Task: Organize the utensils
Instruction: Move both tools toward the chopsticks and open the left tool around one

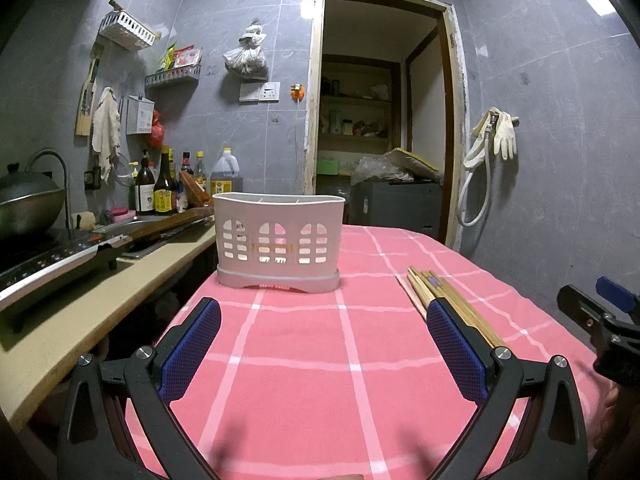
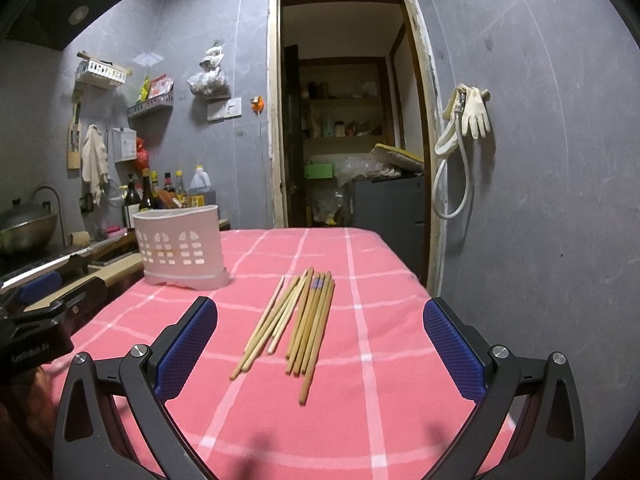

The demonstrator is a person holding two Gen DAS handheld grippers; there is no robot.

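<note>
A loose bundle of wooden chopsticks (image 2: 298,320) lies flat on the pink checked tablecloth (image 2: 380,280), roughly mid-width of the tabletop and toward its right edge. It rests directly ahead of the right gripper (image 2: 320,344), whose 2 blue-padded fingers (image 2: 184,344) stand wide apart with nothing between them. The sticks' long axis runs away from that gripper toward the far edge, nearly in line with the fingers' pointing direction, with the near ends fanned out a little and 1 stick reaching closer than the rest. About 10 sticks seem to be there; the exact count is hard to tell where they overlap.

The left gripper (image 1: 324,352) is likewise spread open and empty. From its view the chopsticks (image 1: 436,300) sit off to the right, partly hidden behind its right pad, so the right hand is plainly the nearer one. The white slotted utensil holder (image 1: 279,242) stands upright near the far left corner of the tabletop, straight ahead of the left gripper and well apart from the bundle.

No stick is in the holder as far as can be seen, so the task looks barely begun. Since the sticks lie lengthwise to the right gripper, it would probably close across their width.
</note>
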